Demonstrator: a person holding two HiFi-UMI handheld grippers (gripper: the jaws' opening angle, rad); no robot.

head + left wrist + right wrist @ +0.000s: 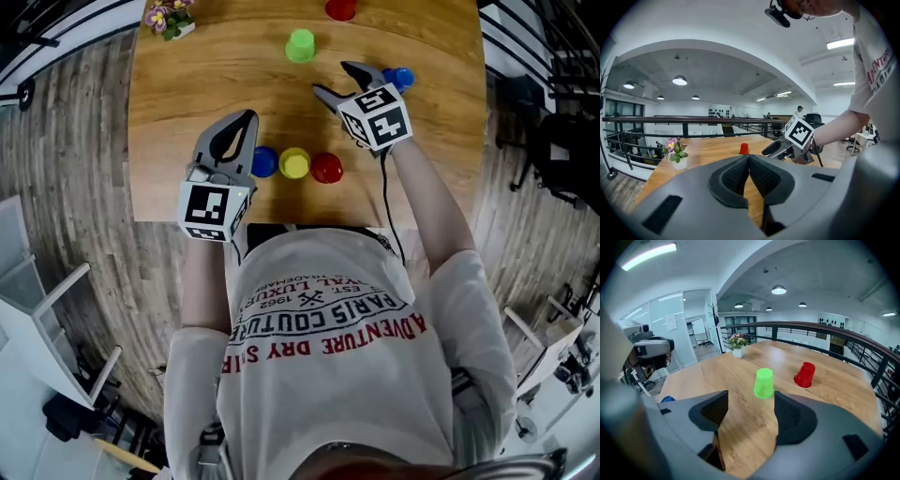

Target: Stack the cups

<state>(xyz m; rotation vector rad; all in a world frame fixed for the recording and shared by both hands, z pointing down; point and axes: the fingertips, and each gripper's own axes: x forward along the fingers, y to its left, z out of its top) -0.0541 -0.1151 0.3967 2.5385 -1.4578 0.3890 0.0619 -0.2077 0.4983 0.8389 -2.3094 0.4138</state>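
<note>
Wooden table (187, 94) carries the green cup (764, 383) upside down near its far edge, straight ahead of the right gripper (335, 79), jaws wide apart and empty; the left gripper (246, 120), clenched on nothing, lies farther off.

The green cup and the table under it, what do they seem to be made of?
The green cup looks like thin plastic: it has one even bright colour and a smooth, slightly shiny wall. The table looks like wood or wood veneer with a satin finish: grain lines show, and light reflects softly on it.
</note>
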